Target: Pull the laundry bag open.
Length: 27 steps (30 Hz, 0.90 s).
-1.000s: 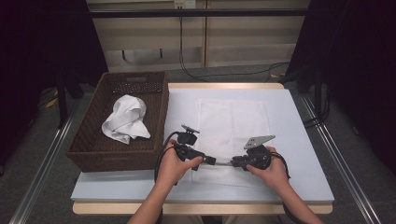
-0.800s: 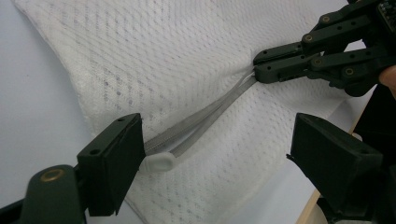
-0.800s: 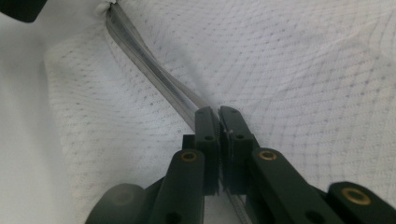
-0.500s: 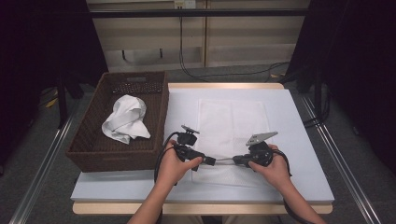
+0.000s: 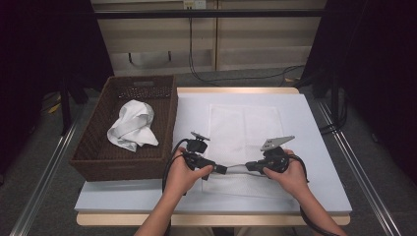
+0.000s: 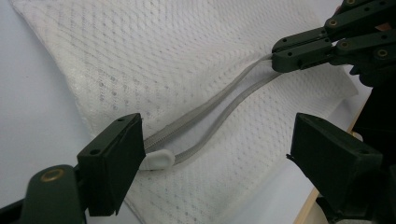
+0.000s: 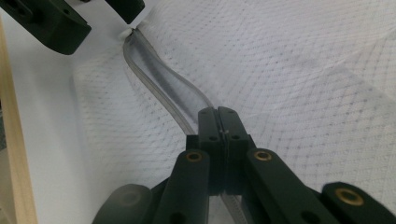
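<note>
— What has changed since a second ago?

— The right hand-held gripper [image 5: 252, 166] has tilted a little, its grey plate standing more upright, and its jaws have just been closing the last bit onto the zipper [image 6: 219, 109] of the white mesh laundry bag [image 5: 244, 132]. The left hand-held gripper [image 5: 220, 169] is sitting where it was.

— How is the right one gripping now?

— In the right gripper view its two black jaws are pressing flat together, pinching the grey zipper tape between them.

— And the left one?

— Its jaws are standing wide apart. In the left gripper view the white zipper pull [image 6: 156, 161] is lying just beside one jaw pad, and I cannot tell whether the pad is touching it; nothing is being squeezed.

— Where is the bag lying?

— Flat on the pale bench [image 5: 314, 147], its near edge with the zipper running between the two grippers. The zipper is gaping open, its two tapes curving apart.

— Anything else nearby?

— A brown wicker basket [image 5: 93, 147] is standing at the bench's left end, holding a crumpled white cloth [image 5: 132, 125].
</note>
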Tool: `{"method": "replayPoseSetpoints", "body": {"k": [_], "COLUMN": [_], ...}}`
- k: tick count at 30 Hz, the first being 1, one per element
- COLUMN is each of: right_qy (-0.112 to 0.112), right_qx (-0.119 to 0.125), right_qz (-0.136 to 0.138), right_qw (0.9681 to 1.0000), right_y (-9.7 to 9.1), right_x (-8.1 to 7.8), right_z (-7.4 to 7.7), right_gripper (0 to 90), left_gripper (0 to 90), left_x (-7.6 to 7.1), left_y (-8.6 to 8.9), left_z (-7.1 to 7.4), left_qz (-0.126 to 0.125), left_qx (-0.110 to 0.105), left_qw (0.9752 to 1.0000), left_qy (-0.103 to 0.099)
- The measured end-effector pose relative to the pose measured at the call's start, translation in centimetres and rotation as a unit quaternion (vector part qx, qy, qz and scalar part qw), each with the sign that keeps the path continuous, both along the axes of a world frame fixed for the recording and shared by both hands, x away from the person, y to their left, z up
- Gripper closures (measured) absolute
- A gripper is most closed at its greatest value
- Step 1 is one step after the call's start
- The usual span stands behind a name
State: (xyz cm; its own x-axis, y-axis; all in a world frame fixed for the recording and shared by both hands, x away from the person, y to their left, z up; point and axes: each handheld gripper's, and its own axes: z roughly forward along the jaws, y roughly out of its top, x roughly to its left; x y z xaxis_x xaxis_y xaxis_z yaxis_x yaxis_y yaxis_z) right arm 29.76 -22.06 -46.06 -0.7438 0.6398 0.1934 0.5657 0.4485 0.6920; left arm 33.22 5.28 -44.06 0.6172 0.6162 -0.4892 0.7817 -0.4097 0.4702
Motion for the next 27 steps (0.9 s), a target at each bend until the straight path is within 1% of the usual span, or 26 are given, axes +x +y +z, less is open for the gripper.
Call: {"method": "replayPoseSetpoints", "body": {"k": [1, 2, 3, 4, 5, 6, 7, 8, 9, 10, 12, 13, 15, 17, 19, 22, 23, 24, 26, 27], "right_qy": [-0.002, -0.003, -0.001, -0.004, -0.007, -0.008, -0.012, -0.012, -0.014, -0.015, -0.017, -0.020, -0.021, -0.025, -0.024, -0.026, -0.023, -0.023, -0.022, -0.022], "right_qx": [0.000, 0.000, 0.000, 0.000, -0.002, -0.004, 0.001, 0.002, -0.001, -0.002, -0.001, -0.001, -0.002, 0.007, 0.008, 0.007, 0.003, -0.001, 0.001, 0.007], "right_qz": [0.001, -0.002, -0.005, -0.004, -0.001, -0.002, 0.003, 0.006, 0.004, 0.007, 0.015, 0.016, 0.020, 0.017, 0.020, 0.022, 0.024, 0.026, 0.024, 0.025], "right_qw": [1.0000, 1.0000, 1.0000, 1.0000, 1.0000, 1.0000, 0.9999, 0.9999, 0.9999, 0.9999, 0.9997, 0.9997, 0.9996, 0.9995, 0.9995, 0.9994, 0.9995, 0.9994, 0.9995, 0.9994], "right_y": [0.0, 0.0, -0.1, -0.1, -0.2, -0.2, -0.3, -0.3, -0.3, -0.3, -0.3, -0.3, -0.3, -0.4, -0.5, -0.3, -0.2, -0.1, -0.1, -0.1], "right_x": [0.0, 0.1, 0.1, 0.2, 0.3, 0.3, 0.4, 0.5, 0.5, 0.6, 0.7, 0.8, 0.8, 0.9, 0.9, 0.9, 0.9, 0.9, 0.9, 0.9], "right_z": [0.0, 0.0, 0.1, 0.2, 0.3, 0.5, 0.6, 0.8, 0.9, 1.1, 1.4, 1.5, 1.7, 1.8, 1.9, 2.1, 2.2, 2.3, 2.5, 2.6], "right_gripper": [90.0, 90.0, 90.0, 90.0, 90.0, 90.0, 90.0, 90.0, 90.0, 90.0, 90.0, 90.0, 90.0, 90.0, 90.0, 90.0, 90.0, 90.0, 90.0, 90.0], "left_gripper": [17.4, 17.6, 17.6, 17.6, 17.6, 17.6, 17.6, 17.6, 17.5, 17.4, 17.5, 17.4, 16.6, 16.1, 15.0, 14.4, 13.5, 12.9, 11.8, 11.1], "left_x": [0.0, 0.0, 0.1, 0.1, -0.1, -0.1, 0.1, 0.0, -0.1, -0.2, -0.1, -0.1, 0.0, -0.1, -0.1, -0.1, -0.1, 0.0, 0.0, 0.0], "left_y": [0.0, 0.1, 0.1, 0.1, -0.1, -0.1, 0.2, 0.0, -0.1, -0.2, -0.2, -0.1, 0.0, 0.0, -0.1, 0.0, 0.1, 0.1, 0.1, 0.0], "left_z": [0.0, 0.1, 0.1, 0.1, 0.0, 0.0, 0.0, 0.0, -0.1, -0.1, -0.1, 0.0, 0.0, 0.0, 0.0, 0.0, 0.1, 0.1, 0.1, 0.2], "left_qz": [-0.001, -0.005, -0.008, -0.008, 0.017, 0.013, -0.008, 0.004, 0.006, 0.013, 0.009, 0.002, -0.003, 0.000, 0.003, 0.000, 0.002, 0.002, 0.002, 0.005], "left_qx": [-0.004, 0.000, 0.001, 0.001, -0.014, -0.011, 0.002, -0.004, -0.004, -0.007, -0.007, -0.004, -0.002, -0.002, -0.001, 0.002, -0.001, -0.002, -0.004, -0.005], "left_qw": [1.0000, 1.0000, 1.0000, 1.0000, 0.9997, 0.9999, 1.0000, 1.0000, 1.0000, 0.9999, 0.9999, 1.0000, 1.0000, 1.0000, 1.0000, 0.9999, 1.0000, 0.9999, 0.9999, 0.9999], "left_qy": [0.002, 0.002, 0.000, 0.000, 0.004, 0.002, -0.001, 0.001, 0.000, 0.001, 0.002, -0.001, -0.005, -0.006, -0.008, -0.012, -0.009, -0.012, -0.012, -0.013]}}
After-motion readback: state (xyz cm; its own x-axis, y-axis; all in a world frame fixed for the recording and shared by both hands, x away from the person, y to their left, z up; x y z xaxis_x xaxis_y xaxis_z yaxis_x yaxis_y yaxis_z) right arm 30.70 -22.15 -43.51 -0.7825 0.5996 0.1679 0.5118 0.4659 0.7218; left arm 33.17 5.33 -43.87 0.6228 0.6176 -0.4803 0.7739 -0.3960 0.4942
